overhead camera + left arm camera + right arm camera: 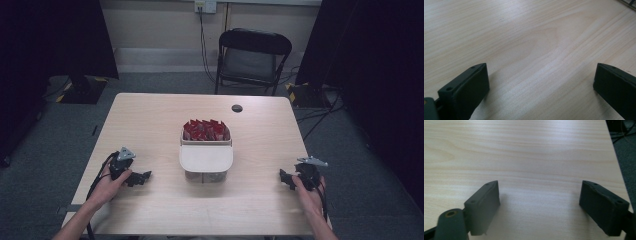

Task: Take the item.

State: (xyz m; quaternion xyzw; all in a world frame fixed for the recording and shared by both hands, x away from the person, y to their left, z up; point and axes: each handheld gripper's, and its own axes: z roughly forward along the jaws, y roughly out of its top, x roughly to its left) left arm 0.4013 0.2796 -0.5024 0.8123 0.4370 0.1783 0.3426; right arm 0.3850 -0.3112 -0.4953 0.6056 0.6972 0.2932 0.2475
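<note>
A white container (206, 159) stands at the middle of the light wooden table (150, 120), its far compartment packed with red packets (205, 130). A person's left hand rests my left gripper (142, 177) on the table to the container's left, jaws pointing right. In the left gripper view that gripper (541, 87) is open, with bare wood between its jaws. At the table's right edge my right gripper (285, 178) points left toward the container. Its jaws stand wide apart in the right gripper view, the gripper (539, 205) open and holding nothing.
A round cable hole (237, 108) sits near the table's far edge. Behind the table stands a black folding chair (252, 57). Black curtains hang at both sides, with cables on the grey floor at the right (320, 112). The table's right edge (616, 165) runs close to my right gripper.
</note>
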